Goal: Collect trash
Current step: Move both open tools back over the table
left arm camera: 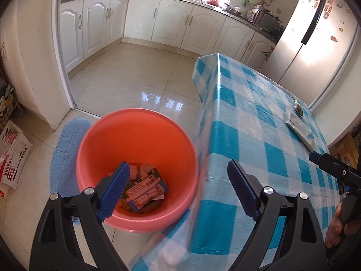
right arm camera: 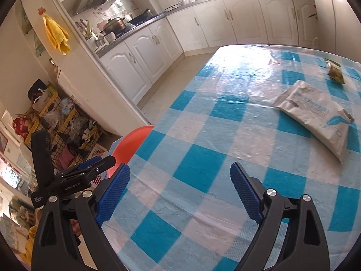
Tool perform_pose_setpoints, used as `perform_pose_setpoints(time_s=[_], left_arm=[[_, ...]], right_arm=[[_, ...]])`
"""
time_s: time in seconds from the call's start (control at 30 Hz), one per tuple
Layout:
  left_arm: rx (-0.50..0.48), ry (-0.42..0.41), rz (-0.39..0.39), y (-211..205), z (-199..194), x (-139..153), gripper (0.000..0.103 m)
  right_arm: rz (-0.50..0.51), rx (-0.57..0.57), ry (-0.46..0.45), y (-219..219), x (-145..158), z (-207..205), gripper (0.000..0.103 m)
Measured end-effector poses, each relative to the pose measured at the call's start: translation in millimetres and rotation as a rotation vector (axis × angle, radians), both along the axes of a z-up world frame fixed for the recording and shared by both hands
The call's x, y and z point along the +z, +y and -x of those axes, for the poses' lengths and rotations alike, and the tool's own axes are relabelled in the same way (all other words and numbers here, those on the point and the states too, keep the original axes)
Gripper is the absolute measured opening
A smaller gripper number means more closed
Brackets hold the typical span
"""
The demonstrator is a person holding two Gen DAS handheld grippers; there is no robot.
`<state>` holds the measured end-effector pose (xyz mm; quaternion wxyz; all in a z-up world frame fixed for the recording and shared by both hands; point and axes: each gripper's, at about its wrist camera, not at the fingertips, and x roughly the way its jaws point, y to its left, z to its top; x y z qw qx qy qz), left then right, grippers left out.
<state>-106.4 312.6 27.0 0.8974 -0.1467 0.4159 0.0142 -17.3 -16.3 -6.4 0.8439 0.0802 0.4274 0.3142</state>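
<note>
Empty left hand-held gripper (left arm camera: 178, 189) over trash-filled orange bucket (left arm camera: 135, 126)

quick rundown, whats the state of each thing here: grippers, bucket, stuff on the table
left gripper: open, empty, over the bucket
right gripper: open, empty, above the table
orange bucket: on the floor beside the table, holds crumpled packaging
white packet: lying flat on the table
green wrapper: lying on the table beyond the packet

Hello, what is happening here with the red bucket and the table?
A person is collecting trash with two handheld grippers. The left gripper is open over the red bucket, which already holds crumpled packaging. The right gripper is open and empty above the table, where a white packet and a small wrapper lie.
</note>
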Motion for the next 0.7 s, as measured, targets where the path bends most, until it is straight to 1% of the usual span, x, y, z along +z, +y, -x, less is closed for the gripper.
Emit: perform_pose_setpoints(time_s=[0.47, 0.57, 0.7], left_arm=[[-0.11, 0.001, -0.02, -60.8, -17.4, 10.9, 0.088], [-0.134, 0.0, -0.018, -74.3, -21.6, 12.6, 0.089], [-0.172, 0.006, -0.016, -94.0, -27.1, 12.5, 0.088]], right_arm=[[-0.035, -0.133, -0.034, -78.5, 6.5, -7.0, 0.09], [-0.04, -0.166, -0.045, -100.4, 7.2, -14.0, 0.09], [-0.072, -0.238, -0.038, -141.8, 4.6, -37.4, 0.09]])
